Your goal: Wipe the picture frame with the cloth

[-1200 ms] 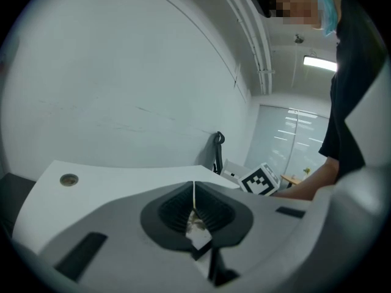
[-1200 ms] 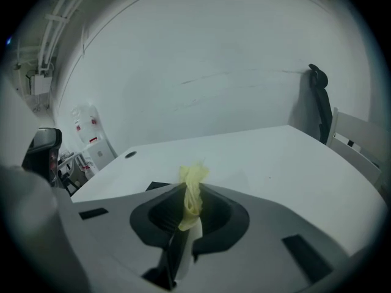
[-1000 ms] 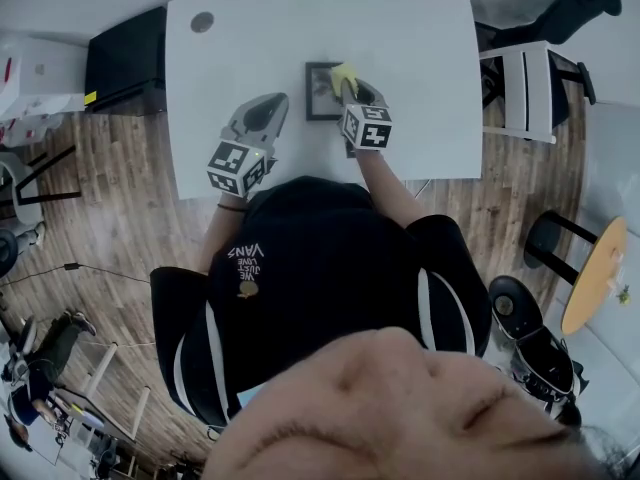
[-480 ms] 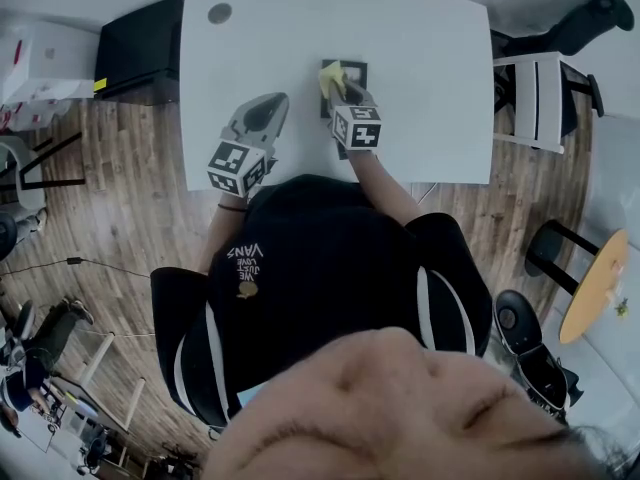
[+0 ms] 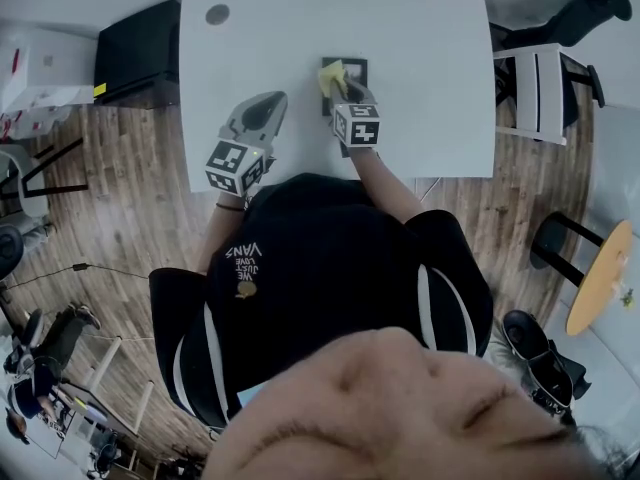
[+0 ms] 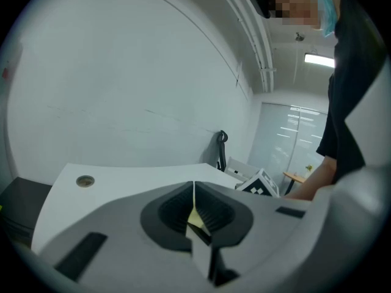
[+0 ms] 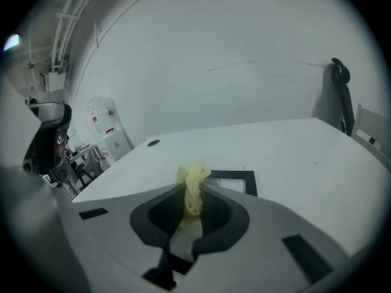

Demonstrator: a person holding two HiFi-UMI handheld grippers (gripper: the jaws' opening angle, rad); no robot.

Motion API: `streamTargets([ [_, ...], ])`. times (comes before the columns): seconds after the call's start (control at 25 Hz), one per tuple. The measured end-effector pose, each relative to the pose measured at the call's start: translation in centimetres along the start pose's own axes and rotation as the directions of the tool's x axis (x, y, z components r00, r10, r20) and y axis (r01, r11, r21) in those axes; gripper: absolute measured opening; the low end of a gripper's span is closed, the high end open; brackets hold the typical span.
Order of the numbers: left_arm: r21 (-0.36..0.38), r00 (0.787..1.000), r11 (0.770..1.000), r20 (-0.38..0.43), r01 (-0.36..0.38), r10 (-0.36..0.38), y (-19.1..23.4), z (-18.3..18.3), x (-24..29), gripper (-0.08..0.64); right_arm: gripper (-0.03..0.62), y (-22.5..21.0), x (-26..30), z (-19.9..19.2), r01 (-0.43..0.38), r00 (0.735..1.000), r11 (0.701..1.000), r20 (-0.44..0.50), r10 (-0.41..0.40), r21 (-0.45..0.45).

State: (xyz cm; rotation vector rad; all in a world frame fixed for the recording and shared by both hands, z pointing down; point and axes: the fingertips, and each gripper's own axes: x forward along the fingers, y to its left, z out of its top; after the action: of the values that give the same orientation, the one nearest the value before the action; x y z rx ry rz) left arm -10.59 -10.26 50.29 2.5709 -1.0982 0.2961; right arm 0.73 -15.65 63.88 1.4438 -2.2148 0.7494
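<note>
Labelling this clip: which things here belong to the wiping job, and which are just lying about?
Job: cloth, picture frame, right gripper shut on the cloth, white table.
Lying about: white chair, black cabinet, round table, left gripper, shut.

The picture frame (image 5: 357, 68) lies on the table (image 5: 430, 28), with the cloth (image 5: 331, 75) on its nine-o'clock edge. From the frame, the left gripper (image 5: 270, 103) is at eight o'clock, a cable hole (image 5: 217, 14) at ten, and a chair (image 5: 540, 78) at three.

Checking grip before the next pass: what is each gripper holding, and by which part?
The right gripper pinches the yellow cloth by a bunched fold. The left gripper is shut, apparently empty.
</note>
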Motion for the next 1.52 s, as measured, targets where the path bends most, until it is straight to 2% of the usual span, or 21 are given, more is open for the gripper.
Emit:
streamTargets([
  [0.68, 0.005, 0.997, 0.997, -0.024, 0.079, -0.079, -3.4, -0.3, 3.2, 0.017, 0.048, -6.6, -3.5, -1.1, 0.119, 0.993, 0.991, 0.011, -0.119, 0.06],
  [1.24, 0.009, 0.996, 0.996, -0.019, 0.086, -0.086, -5.3, -0.3, 4.5, 0.018, 0.048, -9.6, -5.1, -0.8, 0.145, 0.989, 0.987, 0.032, -0.147, 0.074],
  [1.52, 0.0, 0.997, 0.997, -0.016, 0.077, -0.077, -5.2, -0.1, 4.6, 0.018, 0.048, -8.8, -5.3, 0.0, 0.12, 0.99, 0.987, 0.055, -0.126, 0.104],
])
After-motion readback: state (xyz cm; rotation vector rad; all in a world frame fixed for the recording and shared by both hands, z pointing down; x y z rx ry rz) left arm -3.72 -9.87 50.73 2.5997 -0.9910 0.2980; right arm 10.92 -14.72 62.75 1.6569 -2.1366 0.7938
